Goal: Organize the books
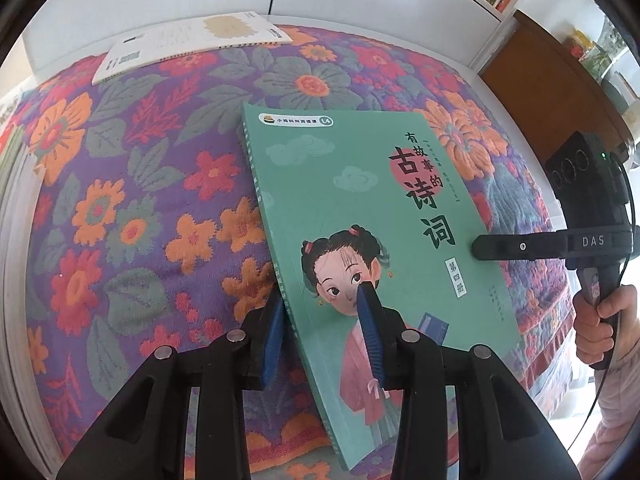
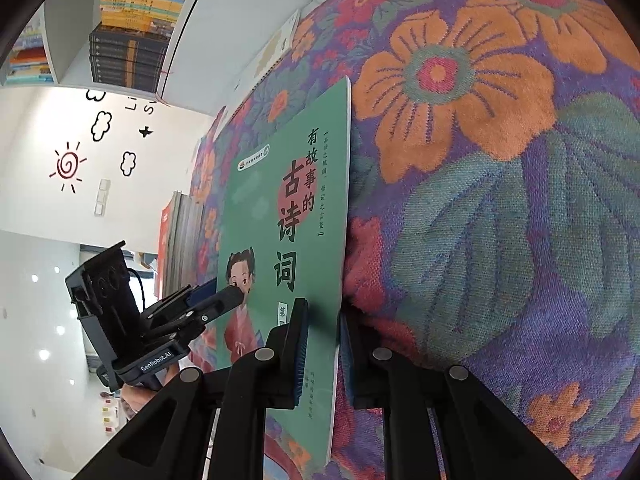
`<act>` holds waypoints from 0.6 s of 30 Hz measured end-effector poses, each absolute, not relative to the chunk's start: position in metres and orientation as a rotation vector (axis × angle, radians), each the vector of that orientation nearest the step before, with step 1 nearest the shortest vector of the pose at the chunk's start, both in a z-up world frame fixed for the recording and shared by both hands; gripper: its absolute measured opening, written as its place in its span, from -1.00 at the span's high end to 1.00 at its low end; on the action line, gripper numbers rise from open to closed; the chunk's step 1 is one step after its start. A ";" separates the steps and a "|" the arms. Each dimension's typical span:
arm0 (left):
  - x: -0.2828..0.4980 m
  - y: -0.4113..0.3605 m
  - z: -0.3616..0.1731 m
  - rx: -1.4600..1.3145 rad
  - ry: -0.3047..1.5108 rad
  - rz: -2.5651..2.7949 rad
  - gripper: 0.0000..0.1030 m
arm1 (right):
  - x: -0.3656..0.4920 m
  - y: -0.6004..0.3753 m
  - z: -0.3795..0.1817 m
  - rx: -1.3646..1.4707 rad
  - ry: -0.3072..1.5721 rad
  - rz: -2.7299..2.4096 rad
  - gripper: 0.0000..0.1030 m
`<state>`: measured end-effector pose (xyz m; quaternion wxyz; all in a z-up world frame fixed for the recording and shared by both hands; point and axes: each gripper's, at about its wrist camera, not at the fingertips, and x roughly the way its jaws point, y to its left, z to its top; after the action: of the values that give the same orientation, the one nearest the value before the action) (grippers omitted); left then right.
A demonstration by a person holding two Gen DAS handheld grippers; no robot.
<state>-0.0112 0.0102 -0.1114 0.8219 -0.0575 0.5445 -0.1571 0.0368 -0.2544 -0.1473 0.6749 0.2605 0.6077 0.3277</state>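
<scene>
From the left wrist view, the green book (image 1: 360, 216) lies in the middle of the flowery cloth (image 1: 140, 200). The left gripper (image 1: 320, 336) is clamped on its near edge by the spine, one blue pad on top of the cover and one under it. The right gripper (image 1: 480, 246) comes in from the right, and its black tip sits on the book's right edge. I think the book could bend or twist if the two hands pull different ways. It could also slip out, because each grip is only on a thin bit of edge. I count one green book, one white book (image 1: 192, 42) far off at the back left, and two grippers.

From the right wrist view, the right gripper (image 2: 322, 344) is squeezed together on the book's edge (image 2: 288, 200), with the cover between its pads. The left gripper (image 2: 230, 296) is on the left side of the book. The cloth could get caught under a pad and drag along. On the shelf (image 2: 132, 28) at the far left there are many books, too many to count.
</scene>
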 end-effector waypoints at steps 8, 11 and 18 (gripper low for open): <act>-0.011 0.009 -0.107 -0.117 1.193 -0.333 0.33 | 0.023 -0.237 -0.121 0.409 1.303 0.689 0.59; -0.014 0.009 -0.098 -0.082 1.184 -0.342 0.37 | 0.015 -0.227 -0.105 0.370 1.274 0.692 0.59; -0.022 0.027 -0.088 -0.106 1.196 -0.344 0.37 | -0.008 -0.199 -0.069 0.223 1.206 0.737 0.59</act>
<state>-0.0216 0.0271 -0.0884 0.8112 -0.0498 0.5600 -0.1609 -0.0076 -0.1990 -0.0694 0.7550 0.1022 0.5527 0.3377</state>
